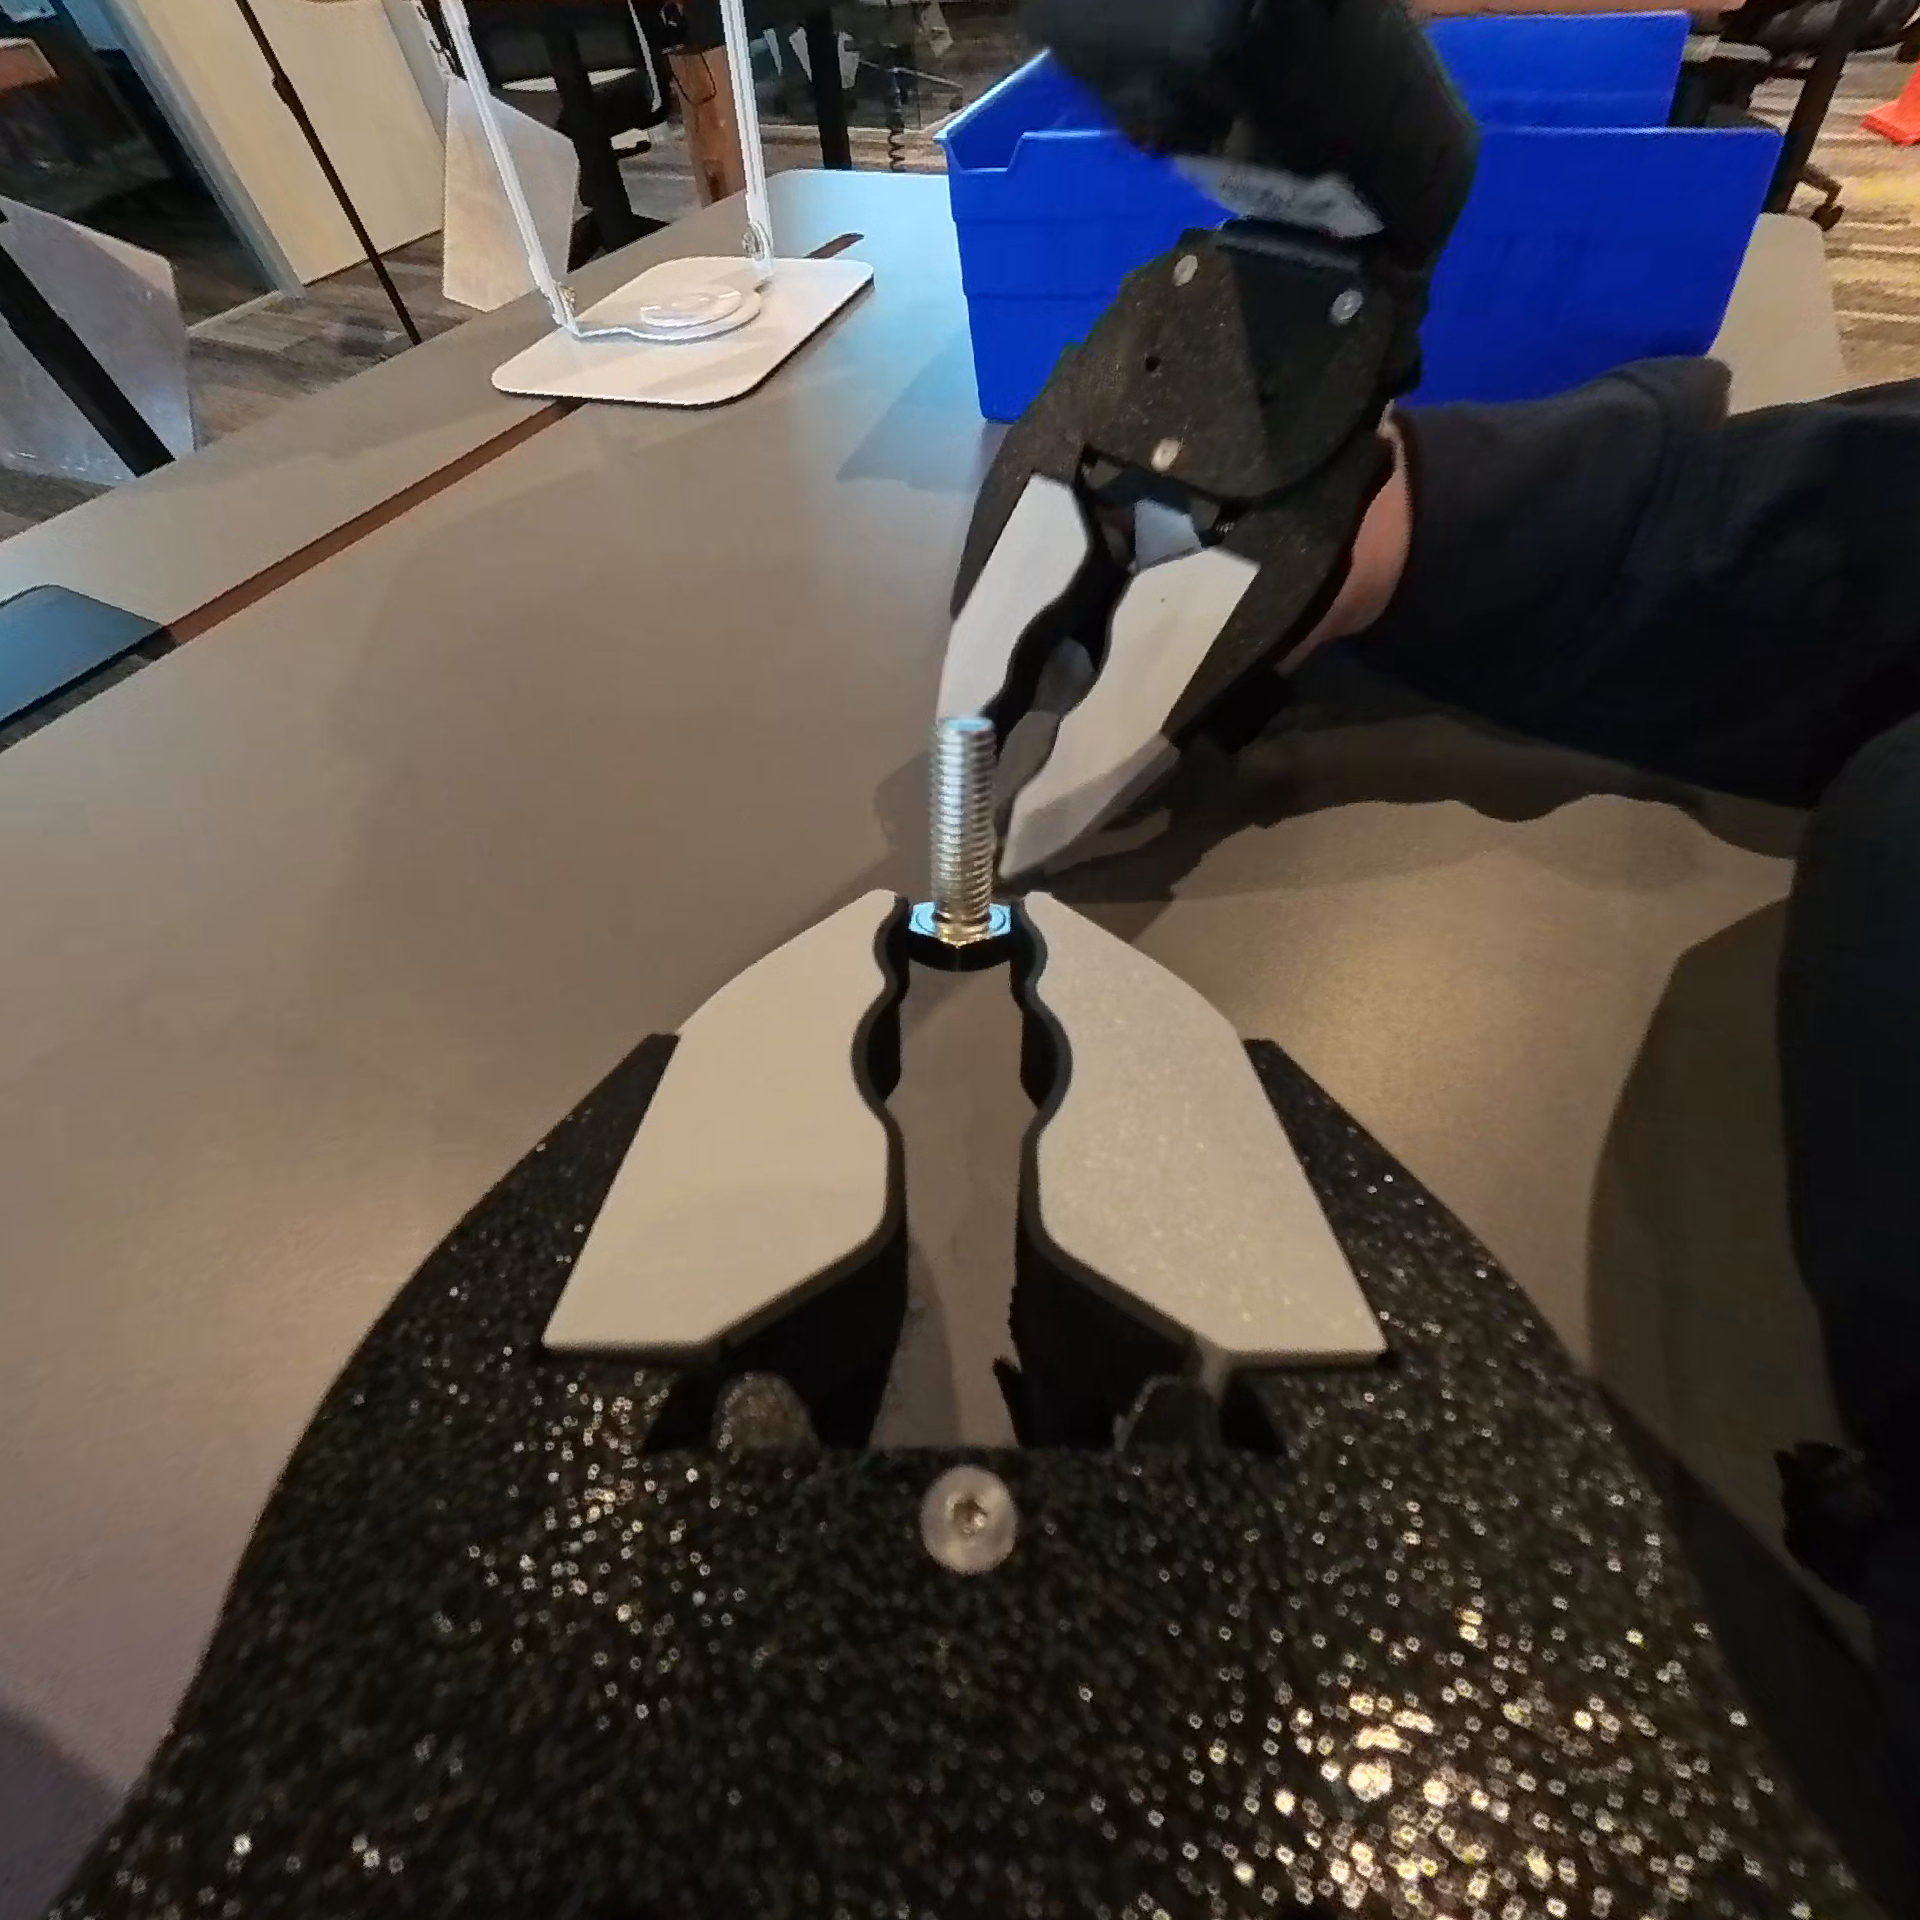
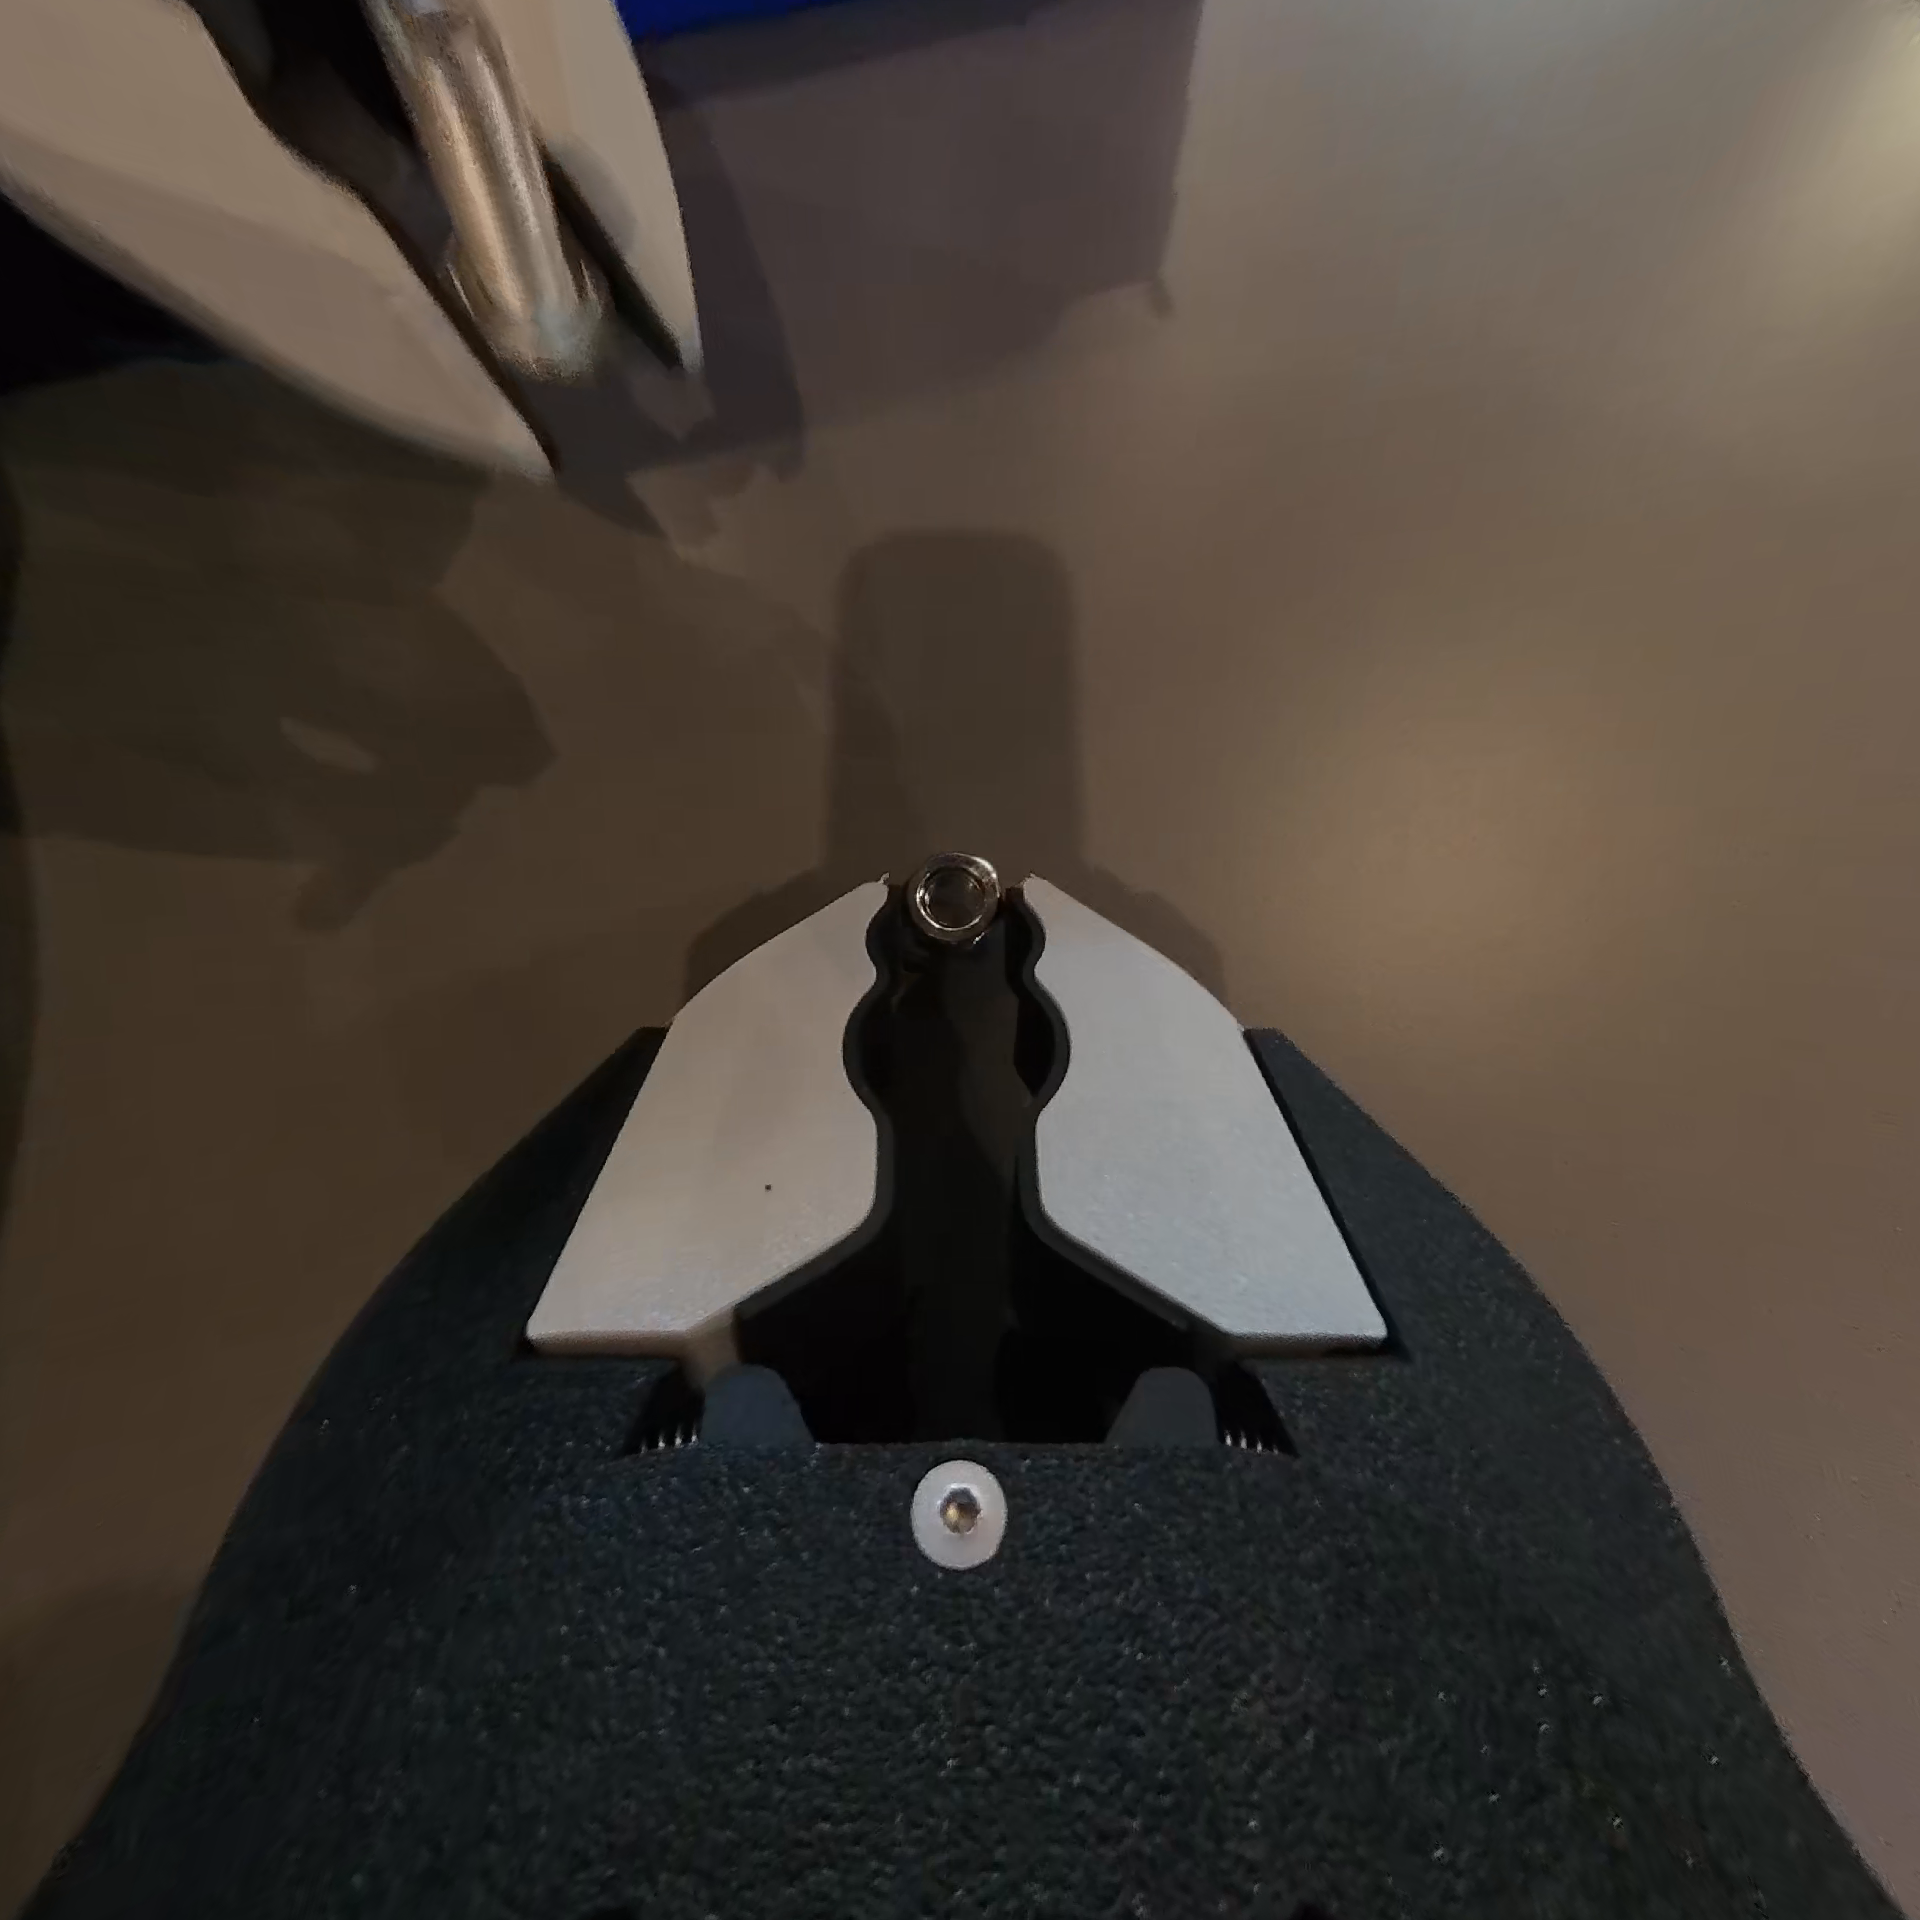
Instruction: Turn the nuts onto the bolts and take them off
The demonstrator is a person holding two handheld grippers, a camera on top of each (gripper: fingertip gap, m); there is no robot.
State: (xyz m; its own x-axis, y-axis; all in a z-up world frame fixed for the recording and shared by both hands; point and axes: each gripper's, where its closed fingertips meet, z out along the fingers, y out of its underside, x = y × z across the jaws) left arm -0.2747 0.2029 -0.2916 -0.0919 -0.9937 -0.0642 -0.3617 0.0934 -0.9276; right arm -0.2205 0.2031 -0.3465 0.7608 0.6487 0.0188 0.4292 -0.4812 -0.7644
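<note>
My left fingers [image 1: 774, 1081] pinch the hex head of the bolt [image 1: 961, 821], which stands threads-up on the grey table [image 1: 416, 831]; my right gripper [image 2: 951, 899] pinches a small nut [image 2: 949, 896] at its tips, just beside the bolt; a blue bin [image 1: 1558, 229] sits behind.

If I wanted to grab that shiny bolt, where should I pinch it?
Probably by the hex head, from the side. The bolt stands upright, and the left gripper already clamps its flat-sided head there. That leaves the threaded shaft free above for the nut in the right gripper.
</note>
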